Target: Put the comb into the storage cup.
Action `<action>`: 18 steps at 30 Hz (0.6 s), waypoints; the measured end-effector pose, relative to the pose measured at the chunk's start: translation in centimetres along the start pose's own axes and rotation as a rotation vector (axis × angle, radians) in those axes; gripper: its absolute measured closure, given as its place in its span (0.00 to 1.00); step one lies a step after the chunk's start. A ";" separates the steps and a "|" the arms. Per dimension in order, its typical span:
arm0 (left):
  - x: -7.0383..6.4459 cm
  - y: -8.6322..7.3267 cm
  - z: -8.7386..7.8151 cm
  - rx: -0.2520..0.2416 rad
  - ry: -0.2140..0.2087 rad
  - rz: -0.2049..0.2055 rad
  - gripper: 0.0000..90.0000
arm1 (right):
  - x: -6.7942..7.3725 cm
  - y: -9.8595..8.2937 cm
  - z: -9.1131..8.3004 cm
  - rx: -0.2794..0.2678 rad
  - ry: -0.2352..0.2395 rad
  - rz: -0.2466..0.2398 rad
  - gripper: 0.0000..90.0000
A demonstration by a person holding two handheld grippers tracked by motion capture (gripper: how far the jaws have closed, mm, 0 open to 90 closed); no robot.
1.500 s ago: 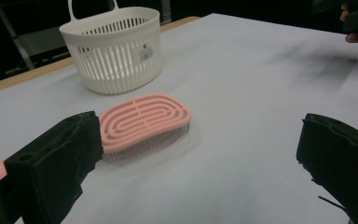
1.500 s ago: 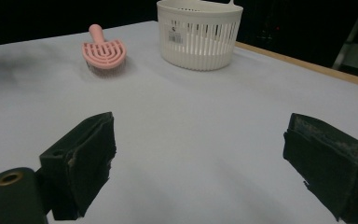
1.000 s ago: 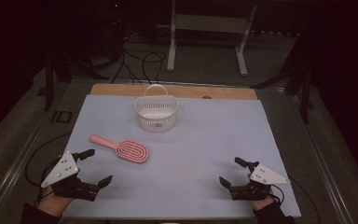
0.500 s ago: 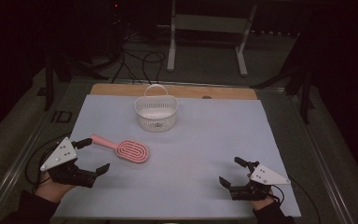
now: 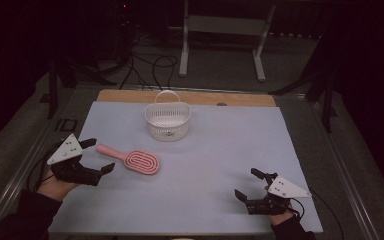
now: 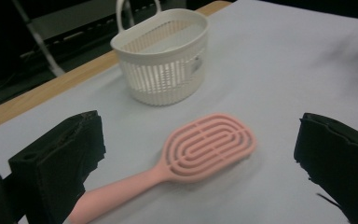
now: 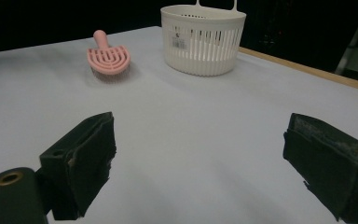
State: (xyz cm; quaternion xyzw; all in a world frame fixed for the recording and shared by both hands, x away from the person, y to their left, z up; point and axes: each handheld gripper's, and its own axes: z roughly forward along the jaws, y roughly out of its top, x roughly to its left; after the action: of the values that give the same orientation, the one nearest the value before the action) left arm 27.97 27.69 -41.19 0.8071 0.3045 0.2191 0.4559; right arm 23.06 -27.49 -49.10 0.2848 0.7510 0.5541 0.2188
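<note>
A pink hairbrush (image 5: 141, 162) lies flat on the pale blue mat (image 5: 230, 140) at left of centre, its handle pointing left. My left gripper (image 5: 100, 155) is open just left of it, its jaws standing either side of the handle's end without touching. In the left gripper view the hairbrush (image 6: 205, 149) lies between the spread jaws of that gripper (image 6: 198, 128). A white slatted basket (image 5: 167, 121) with a loop handle stands behind the brush. My right gripper (image 5: 246, 183) rests open and empty near the front right; its view looks past its own gripper (image 7: 200, 128) to the hairbrush (image 7: 108, 58) and basket (image 7: 203, 39).
A strip of wooden tabletop (image 5: 195, 97) shows along the mat's far edge. Beyond the table, a metal stand (image 5: 220, 25) and cables (image 5: 145, 60) lie on the dark floor. Open mat stretches between the two grippers and right of the basket.
My left gripper has moved forward and a little right, up to the brush handle, still open. The right gripper, brush and basket have stayed put.
</note>
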 end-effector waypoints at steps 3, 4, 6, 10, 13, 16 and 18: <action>0.7 0.1 0.3 0.007 0.028 -0.002 0.03 | 0.0 -0.1 0.1 0.003 0.004 0.009 0.10; 1.1 0.2 0.4 0.012 0.032 -0.003 0.04 | 0.0 -0.1 0.1 0.003 0.005 0.006 0.10; 1.6 0.2 0.6 0.017 0.036 -0.011 0.07 | 0.0 0.0 0.0 -0.001 0.003 0.002 0.10; 2.5 0.3 1.1 0.021 0.041 -0.028 0.14 | 0.1 0.0 0.1 0.002 0.006 0.007 0.10; 3.0 0.4 1.5 0.032 0.045 -0.029 0.19 | 0.0 0.0 0.1 0.000 0.007 0.005 0.10; 3.4 0.4 1.9 0.045 0.053 -0.034 0.22 | 0.1 0.0 0.1 0.001 0.009 0.006 0.10; 3.7 0.5 2.2 0.059 0.061 -0.029 0.22 | 0.1 0.0 0.1 -0.001 0.008 0.003 0.10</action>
State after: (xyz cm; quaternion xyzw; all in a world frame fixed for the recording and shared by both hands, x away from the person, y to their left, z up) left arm 32.14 28.73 -41.52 0.8085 0.3363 0.2278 0.4258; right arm 23.07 -27.40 -49.13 0.2836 0.7511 0.5559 0.2154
